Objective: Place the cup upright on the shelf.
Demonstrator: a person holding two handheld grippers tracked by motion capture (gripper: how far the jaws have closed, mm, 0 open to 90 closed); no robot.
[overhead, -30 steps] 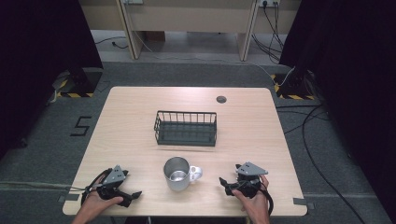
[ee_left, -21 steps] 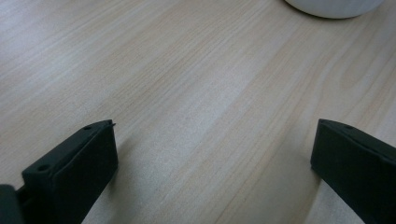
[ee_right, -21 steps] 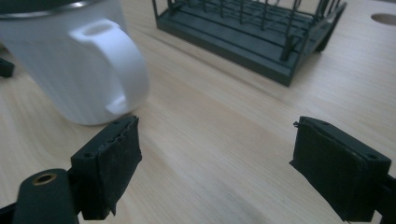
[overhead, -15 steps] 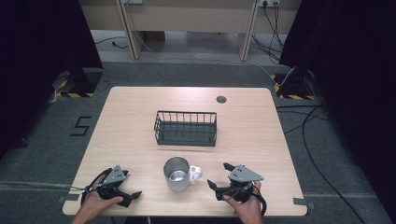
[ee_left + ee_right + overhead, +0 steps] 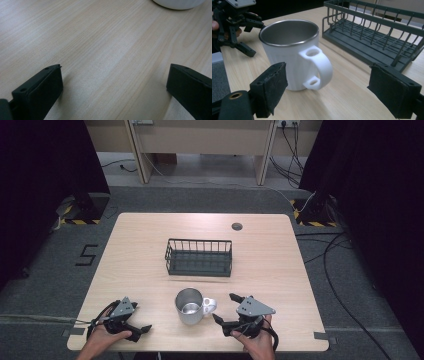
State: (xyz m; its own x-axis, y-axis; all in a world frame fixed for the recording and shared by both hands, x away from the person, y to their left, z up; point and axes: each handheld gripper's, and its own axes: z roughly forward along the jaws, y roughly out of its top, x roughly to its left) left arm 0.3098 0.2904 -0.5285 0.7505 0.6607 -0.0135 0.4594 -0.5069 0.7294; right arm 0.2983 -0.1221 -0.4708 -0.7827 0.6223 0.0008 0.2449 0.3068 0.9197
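Grey carpet and dark curtains ring a pale wooden table (image 5: 150,255); from the high view a white mug (image 5: 189,306) with a steel lining stands near the front edge, a dark wire basket (image 5: 199,257) behind it at mid-table, well apart; the left gripper (image 5: 142,329) rests at the front left, while the right gripper (image 5: 226,309) has slid in from the front right over the last second and now sits just beside the mug's handle, jaws spread, not yet touching.

Left gripper view: its jaws stand wide apart over bare wood; the mug's base (image 5: 178,3) peeks in at the top edge.

Right gripper view: the spread jaws frame the mug (image 5: 289,55), its handle (image 5: 319,67) turned toward the camera and lying between them; the basket (image 5: 374,37) stands behind on the right, the other gripper (image 5: 234,25) beyond the mug. The approach looks nearly complete; closing on the handle seems the likely next step.
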